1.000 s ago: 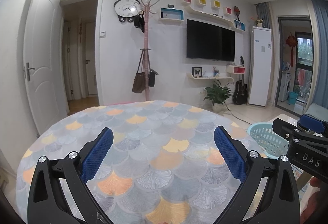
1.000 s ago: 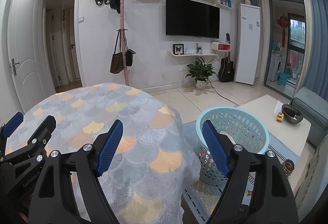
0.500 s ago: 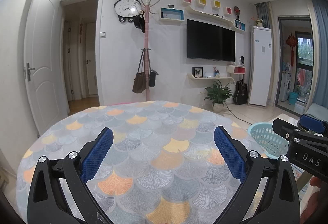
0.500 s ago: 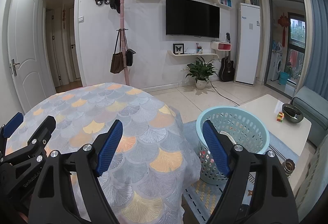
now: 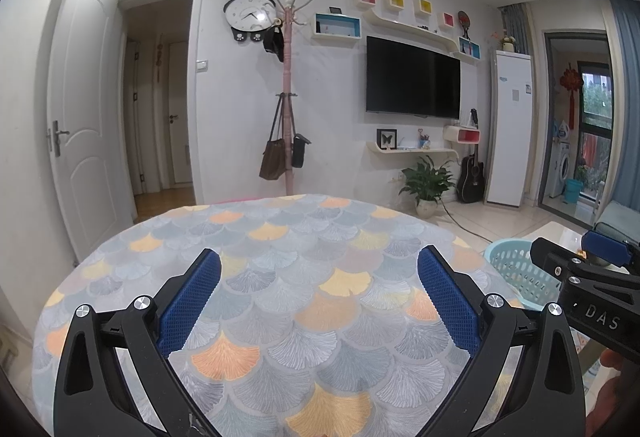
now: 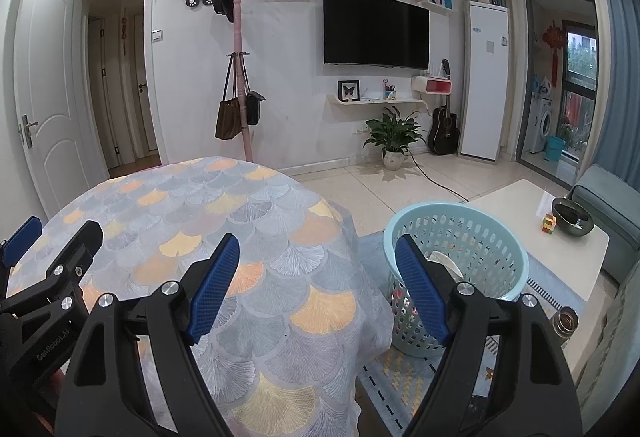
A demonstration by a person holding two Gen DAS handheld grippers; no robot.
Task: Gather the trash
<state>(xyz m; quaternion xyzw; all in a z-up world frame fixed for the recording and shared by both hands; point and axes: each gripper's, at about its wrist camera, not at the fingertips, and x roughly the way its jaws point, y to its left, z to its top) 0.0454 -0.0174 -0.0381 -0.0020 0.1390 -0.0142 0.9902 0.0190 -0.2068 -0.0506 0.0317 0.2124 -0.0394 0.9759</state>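
A round table with a fan-patterned grey and orange cloth (image 5: 288,277) fills the near view, and I see nothing lying on it. It also shows in the right wrist view (image 6: 224,237). A light blue perforated basket (image 6: 456,269) stands on the floor right of the table, with white crumpled trash (image 6: 442,261) inside; its rim shows in the left wrist view (image 5: 516,269). My left gripper (image 5: 318,297) is open and empty above the table. My right gripper (image 6: 318,285) is open and empty over the table's right edge, beside the basket.
A white coffee table (image 6: 536,213) with a dark bowl (image 6: 572,221) and a small cube stands right of the basket. A jar (image 6: 568,321) sits on the rug. A coat rack (image 5: 286,97), plant (image 6: 394,133) and guitar stand along the far wall.
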